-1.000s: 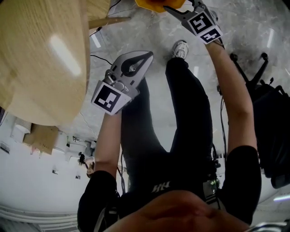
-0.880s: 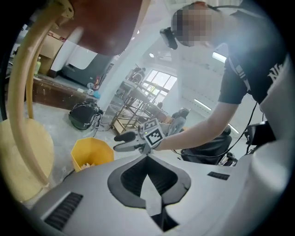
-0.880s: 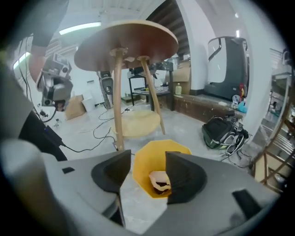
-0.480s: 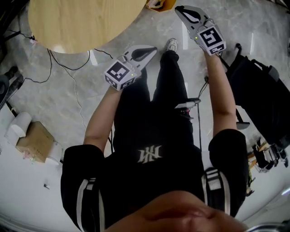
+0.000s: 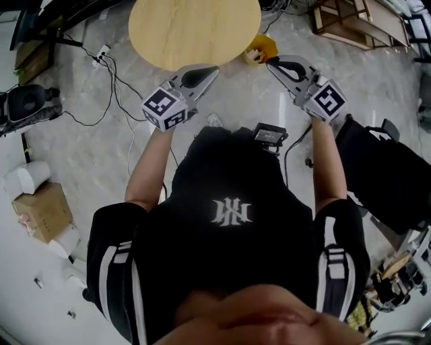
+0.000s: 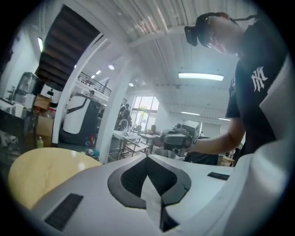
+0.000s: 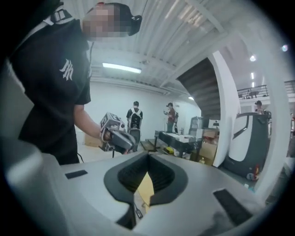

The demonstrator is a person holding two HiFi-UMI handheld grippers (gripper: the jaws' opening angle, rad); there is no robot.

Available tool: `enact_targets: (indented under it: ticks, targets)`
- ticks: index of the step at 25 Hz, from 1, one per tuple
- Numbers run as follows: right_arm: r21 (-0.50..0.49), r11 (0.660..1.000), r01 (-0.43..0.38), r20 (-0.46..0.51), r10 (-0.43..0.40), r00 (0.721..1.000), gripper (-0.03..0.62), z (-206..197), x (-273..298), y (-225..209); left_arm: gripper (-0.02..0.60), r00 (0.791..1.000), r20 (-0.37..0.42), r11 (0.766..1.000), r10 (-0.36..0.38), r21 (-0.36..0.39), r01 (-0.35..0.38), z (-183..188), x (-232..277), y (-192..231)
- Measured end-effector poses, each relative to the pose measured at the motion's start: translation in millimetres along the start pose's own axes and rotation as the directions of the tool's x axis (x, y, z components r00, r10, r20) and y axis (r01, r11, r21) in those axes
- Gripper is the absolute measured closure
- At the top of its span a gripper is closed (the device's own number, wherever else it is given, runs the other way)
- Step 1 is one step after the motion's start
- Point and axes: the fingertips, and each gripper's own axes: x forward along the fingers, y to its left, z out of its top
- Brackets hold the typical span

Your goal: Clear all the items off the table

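Note:
The round wooden table shows a bare top in the head view, and its edge lies at the lower left of the left gripper view. Both grippers are held up in front of the person, side by side at the table's near edge. My left gripper is shut with nothing in it. My right gripper is also shut and holds nothing. Each shows in the other's view: the right gripper and the left gripper. A yellow container sits on the floor beside the table, just beyond the right gripper.
Cables run over the marble floor left of the table. A cardboard box lies at the left, black equipment above it. A black chair stands at the right, wooden frames at the top right.
The person has straightened up and both grippers have risen from near the floor to table height. The right gripper has come away from the yellow container and its jaws are now together.

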Motion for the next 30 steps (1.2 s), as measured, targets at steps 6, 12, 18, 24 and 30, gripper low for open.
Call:
enact_targets:
  ticks: [6, 12, 18, 24, 30]
  targets:
    - [0.112, 0.990, -0.091, 0.259, 0.059, 0.964, 0.591, 75.8, -7.0, 55.6, 0.571, 0.990, 0.096, 0.994, 0.108, -0.012, -0.107, 37.0, -64.2, -20.4]
    - [0.162, 0.963, -0.214, 0.286, 0.162, 0.944, 0.592, 75.9, -3.8, 115.5, 0.571, 0.970, 0.157, 0.983, 0.185, -0.047, -0.179, 51.0, -102.5, -65.7]
    - [0.161, 0.966, -0.203, 0.433, 0.116, 0.894, 0.589, 104.0, -44.5, 111.1, 0.571, 0.947, 0.239, 0.973, 0.216, -0.128, -0.190, 54.2, -169.9, -106.8]
    - [0.091, 0.954, -0.287, 0.597, 0.179, 0.782, 0.591, 193.1, -107.9, 109.2, 0.571, 0.931, 0.311, 0.980, 0.189, -0.121, -0.159, 84.8, -209.1, -113.1]
    - [0.214, 0.965, -0.154, 0.326, 0.079, 0.942, 0.591, 135.0, -4.3, 206.6, 0.571, 0.976, 0.217, 0.997, -0.018, -0.068, 0.034, 42.6, -218.2, -139.9]
